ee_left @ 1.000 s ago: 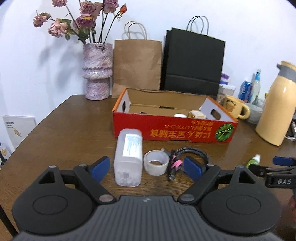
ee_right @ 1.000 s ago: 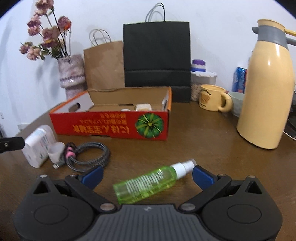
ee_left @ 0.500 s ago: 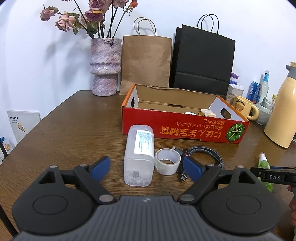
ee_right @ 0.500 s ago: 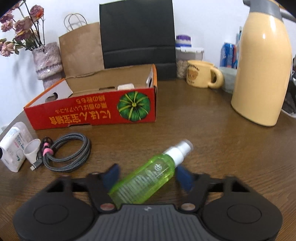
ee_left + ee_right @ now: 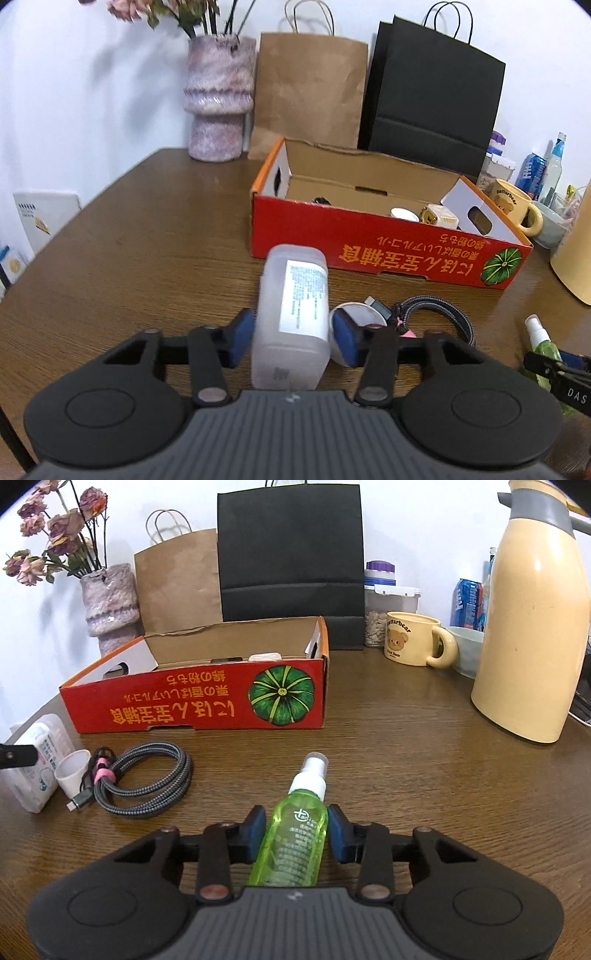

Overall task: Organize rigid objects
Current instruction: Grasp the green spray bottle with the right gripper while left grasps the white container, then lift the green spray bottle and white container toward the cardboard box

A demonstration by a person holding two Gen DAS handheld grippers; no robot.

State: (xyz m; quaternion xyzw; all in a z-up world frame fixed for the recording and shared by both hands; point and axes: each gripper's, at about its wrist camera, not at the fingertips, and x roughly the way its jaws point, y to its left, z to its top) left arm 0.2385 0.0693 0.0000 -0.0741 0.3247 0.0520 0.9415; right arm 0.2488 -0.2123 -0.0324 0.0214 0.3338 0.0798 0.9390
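1. The white container (image 5: 291, 325) lies on the table (image 5: 129, 258) in front of the red box (image 5: 369, 243). A second ago the left gripper (image 5: 291, 334) stood wide around it; now its jaws are closing, with blue pads at both sides.
2. The green spray bottle (image 5: 295, 838) lay slantwise between spread jaws; it now points straight ahead, and the right gripper (image 5: 295, 830) is closing, its pads already pressing on the bottle's body.
3. Both items rest on the table, not yet lifted.
4. My guess is that both go into the box next.
5. The tape roll (image 5: 360, 314) and cable (image 5: 147, 775) lie loose between them.
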